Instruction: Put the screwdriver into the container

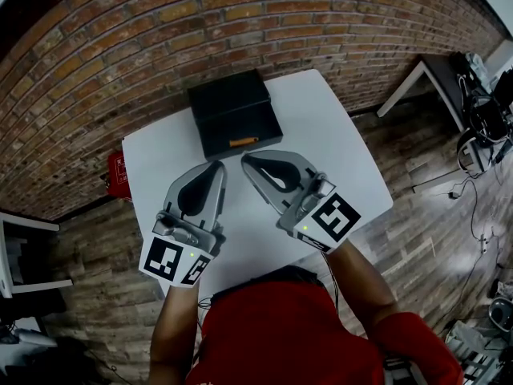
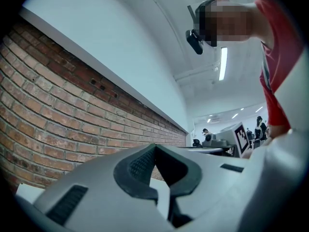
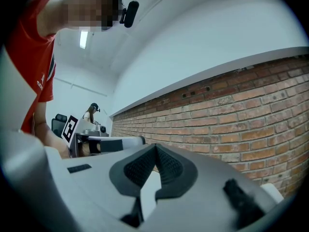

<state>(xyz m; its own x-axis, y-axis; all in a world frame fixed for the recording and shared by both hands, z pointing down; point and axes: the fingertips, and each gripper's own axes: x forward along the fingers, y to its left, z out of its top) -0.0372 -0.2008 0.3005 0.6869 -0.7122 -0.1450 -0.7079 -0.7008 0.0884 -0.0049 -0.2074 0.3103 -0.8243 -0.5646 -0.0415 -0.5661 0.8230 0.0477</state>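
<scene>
A black container (image 1: 235,112) lies at the far side of the white table (image 1: 337,143). Inside it, near the front wall, rests a screwdriver with an orange handle (image 1: 243,142). My left gripper (image 1: 218,165) sits on the table in front of the container, shut and holding nothing. My right gripper (image 1: 247,160) lies beside it, also shut and holding nothing. The tips of both point toward the container, a short way off it. In the left gripper view the jaws (image 2: 154,148) meet with nothing between them. The right gripper view shows its jaws (image 3: 155,148) closed the same way.
A brick wall (image 1: 240,22) runs behind the table. A red object (image 1: 118,173) stands on the floor at the table's left. Another table (image 1: 437,74) with cables and gear stands at the right. A white chair (image 1: 24,255) is at the left edge.
</scene>
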